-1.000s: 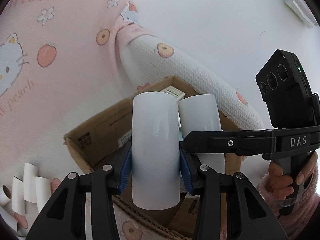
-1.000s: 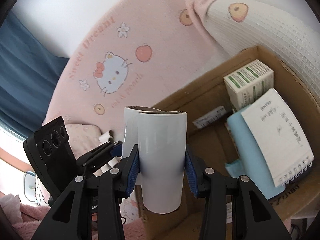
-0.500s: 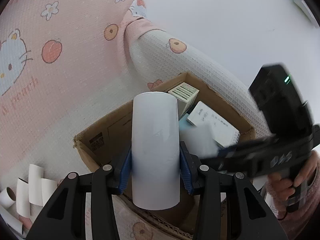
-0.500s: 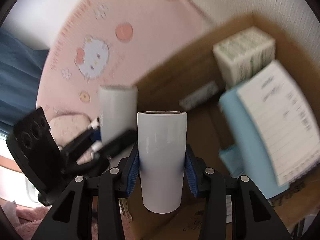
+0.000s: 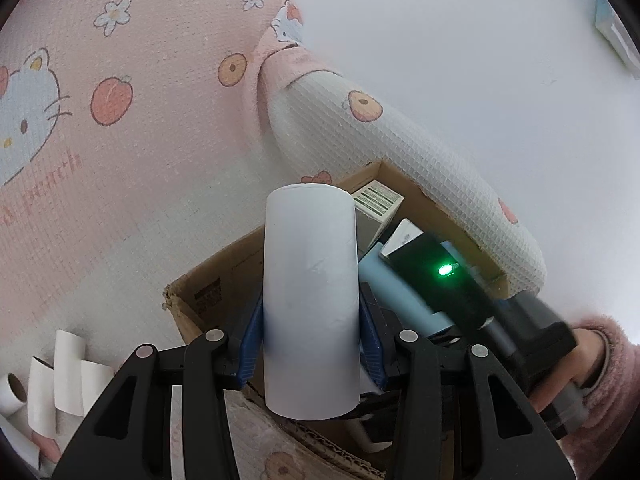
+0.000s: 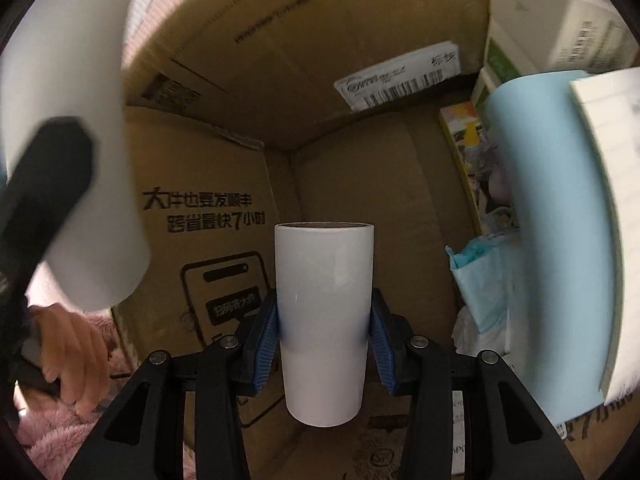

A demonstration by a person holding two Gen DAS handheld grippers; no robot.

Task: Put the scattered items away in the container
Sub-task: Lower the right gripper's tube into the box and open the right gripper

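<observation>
White tube (image 6: 325,320): clamped upright between the blue pads of the right gripper (image 6: 323,348), down inside the cardboard box (image 6: 320,128). Second white tube (image 5: 310,300): clamped in the left gripper (image 5: 311,350), above the box rim. Spare tubes (image 5: 56,376): lying on the pink blanket (image 5: 120,120), beside the box.

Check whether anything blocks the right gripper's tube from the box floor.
Nothing visible does. The right gripper holds its tube inside the cardboard box; the blue roll stands off to the side.
</observation>
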